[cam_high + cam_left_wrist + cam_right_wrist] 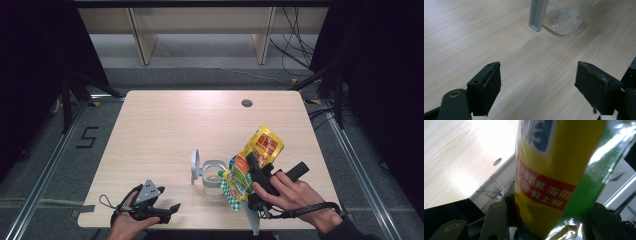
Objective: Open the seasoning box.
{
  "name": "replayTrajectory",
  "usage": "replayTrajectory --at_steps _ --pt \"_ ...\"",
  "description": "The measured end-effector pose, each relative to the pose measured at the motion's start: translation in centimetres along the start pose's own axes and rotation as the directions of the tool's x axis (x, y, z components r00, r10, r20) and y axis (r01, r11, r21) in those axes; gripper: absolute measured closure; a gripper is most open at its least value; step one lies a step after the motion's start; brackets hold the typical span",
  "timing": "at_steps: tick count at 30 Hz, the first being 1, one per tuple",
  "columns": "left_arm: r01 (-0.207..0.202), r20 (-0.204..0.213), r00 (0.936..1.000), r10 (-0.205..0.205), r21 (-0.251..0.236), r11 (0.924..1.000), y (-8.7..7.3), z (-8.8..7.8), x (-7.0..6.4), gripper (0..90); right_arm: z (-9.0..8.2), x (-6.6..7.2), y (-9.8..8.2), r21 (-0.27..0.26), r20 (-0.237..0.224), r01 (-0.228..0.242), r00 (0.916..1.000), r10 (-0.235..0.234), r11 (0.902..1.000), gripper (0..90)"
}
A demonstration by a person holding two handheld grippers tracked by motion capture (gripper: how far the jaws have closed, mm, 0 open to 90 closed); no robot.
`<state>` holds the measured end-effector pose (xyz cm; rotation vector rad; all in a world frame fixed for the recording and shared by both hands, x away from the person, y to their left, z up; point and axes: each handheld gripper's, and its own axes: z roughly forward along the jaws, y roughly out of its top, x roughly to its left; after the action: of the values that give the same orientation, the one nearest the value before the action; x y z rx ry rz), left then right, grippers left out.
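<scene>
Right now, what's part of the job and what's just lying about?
In the job:
- yellow bag, tilted over the jar, clamped in the right gripper
- open jar, lid up

Lying about:
- left gripper, open, resting on the table
- table hole

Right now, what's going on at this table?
A person is tipping a yellow snack bag over an open glass jar, its grey lid swung up at the side. The right tool is clamped on the bag. The left tool rests open on the table near its front edge, holding nothing.
</scene>
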<state>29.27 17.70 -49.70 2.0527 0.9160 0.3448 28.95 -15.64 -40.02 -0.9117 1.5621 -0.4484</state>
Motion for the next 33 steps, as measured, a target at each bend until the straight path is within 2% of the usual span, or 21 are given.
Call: replayTrajectory --at_steps 3,5,6,8,9,10,13,14,15,16,17,21,25,27,28,29,30,31,32,33 --pt "0.0 0.001 1.0 0.0 -0.001 1.0 0.0 -0.01 -0.02 20.1 0.0 0.03 0.04 -0.002 0.001 -0.007 1.0 0.007 1.0 57.1" --pt "0.003 0.004 1.0 -0.003 -0.002 1.0 0.01 -0.01 -0.04 20.1 0.03 -0.09 0.06 -0.012 0.009 0.008 0.9999 -0.008 0.9999 57.2" --pt "0.003 0.004 1.0 -0.003 -0.002 1.0 0.01 -0.01 -0.03 20.1 -0.04 0.01 0.05 -0.002 0.003 -0.009 0.9999 0.009 1.0 57.2" --pt "0.0 0.001 1.0 0.0 0.0 1.0 0.0 0.0 -0.01 20.1 -0.15 0.38 0.22 0.004 0.003 -0.084 0.9965 0.084 0.9965 57.2" --pt "-0.001 0.001 1.0 0.001 -0.001 1.0 0.0 0.0 -0.03 20.1 -0.12 0.38 0.2 -0.001 0.004 -0.085 0.9964 0.085 0.9964 57.2" --pt "-0.001 0.001 1.0 0.001 0.0 1.0 0.01 -0.01 -0.03 20.1 -0.11 0.31 0.14 0.001 0.002 -0.073 0.9973 0.073 0.9973 57.2" --pt "0.002 0.006 1.0 -0.002 -0.002 1.0 0.01 -0.03 -0.04 20.1 0.03 -0.04 -0.14 -0.001 0.005 0.002 1.0 -0.002 1.0 57.2" --pt "0.002 0.005 1.0 -0.002 -0.003 1.0 0.01 -0.02 -0.03 20.1 0.04 -0.05 -0.16 -0.001 0.005 0.006 1.0 -0.006 1.0 57.2" --pt "0.001 0.003 1.0 -0.001 -0.003 1.0 0.0 -0.01 -0.01 20.1 -0.03 0.12 -0.09 0.007 0.002 -0.026 0.9997 0.026 0.9996 57.2" --pt "0.002 0.006 1.0 -0.002 -0.003 1.0 0.0 -0.02 -0.02 20.1 -0.08 0.38 0.04 0.006 0.002 -0.078 0.9969 0.078 0.9969 57.2" --pt "0.001 0.001 1.0 -0.001 -0.004 1.0 -0.01 0.01 -0.02 20.1 -0.07 0.42 0.07 0.002 0.005 -0.089 0.9961 0.089 0.9961 57.2" --pt "0.004 0.002 1.0 -0.004 -0.004 1.0 -0.01 0.02 -0.01 20.1 -0.04 0.24 -0.01 0.003 0.005 -0.055 0.9985 0.055 0.9985 57.2" --pt "0.0 0.004 1.0 0.0 0.001 1.0 0.03 -0.05 -0.01 20.1 -0.03 0.31 0.03 0.001 0.005 -0.062 0.9981 0.062 0.9981 57.2" --pt "0.011 -0.002 0.9999 -0.011 -0.012 0.9999 0.08 -0.15 -0.05 20.1 -0.02 0.3 0.02 -0.001 0.003 -0.06 0.9982 0.06 0.9982 57.3" --pt "0.0 0.001 1.0 0.0 -0.011 0.9999 0.11 -0.2 0.08 20.0 0.05 0.13 -0.05 -0.01 0.009 -0.025 0.9996 0.026 0.9996 57.3" --pt "-0.022 -0.01 0.9997 0.022 0.001 0.9998 0.13 -0.27 0.25 19.9 0.04 0.12 -0.02 -0.003 0.007 -0.018 0.9998 0.018 0.9998 57.3" --pt "-0.001 -0.006 1.0 0.001 -0.005 1.0 0.08 -0.2 0.12 19.9 0.13 -0.07 -0.04 -0.014 0.013 0.013 0.9998 -0.013 0.9998 57.3" --pt "0.015 -0.004 0.9999 -0.015 -0.013 0.9998 0.06 -0.12 -0.02 19.9 0.1 0.03 -0.02 -0.008 0.008 0.003 1.0 -0.003 1.0 57.3" --pt "-0.007 -0.004 1.0 0.007 -0.014 0.9999 0.11 -0.14 0.04 19.8 0.12 -0.01 -0.02 -0.01 0.008 0.009 0.9999 -0.008 0.9999 57.3" --pt "-0.005 -0.002 1.0 0.005 -0.014 0.9999 0.11 -0.13 0.01 19.9 0.14 -0.01 -0.02 -0.01 0.009 0.008 0.9999 -0.008 0.9999 57.4"
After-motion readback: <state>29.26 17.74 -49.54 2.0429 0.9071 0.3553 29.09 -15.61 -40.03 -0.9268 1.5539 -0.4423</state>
